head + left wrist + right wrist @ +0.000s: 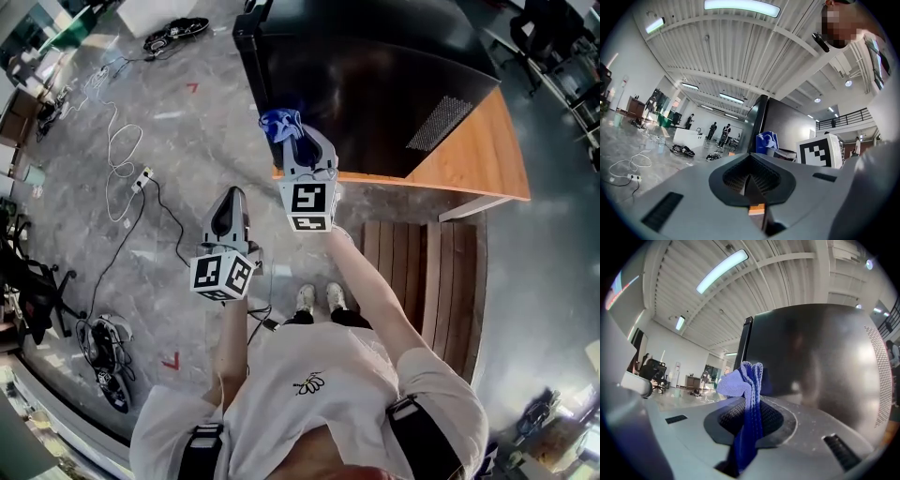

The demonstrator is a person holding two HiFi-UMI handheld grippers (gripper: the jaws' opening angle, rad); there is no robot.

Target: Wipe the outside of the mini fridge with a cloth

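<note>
Blue and soft-looking, the cloth [746,389] is pinched between the right gripper's [749,420] fingers, which are closed on its middle. A bunched, paler fold stands up above them and a darker tail hangs down into the gap. In the head view the cloth [278,122] sits at the front corner of the mini fridge [375,84], right by its near face. It may be touching the surface, but the angle does not settle it.

The fridge is black and glossy, with a dotted vent patch [436,122] towards one corner. Seen from the right gripper view, its wall [815,362] shows hazy reflections. It stands on a wooden table [478,155] over a grey mottled floor [178,112].

Lower down, well apart from the fridge, the left gripper [232,197] has its fingers pressed together with nothing between them.
</note>
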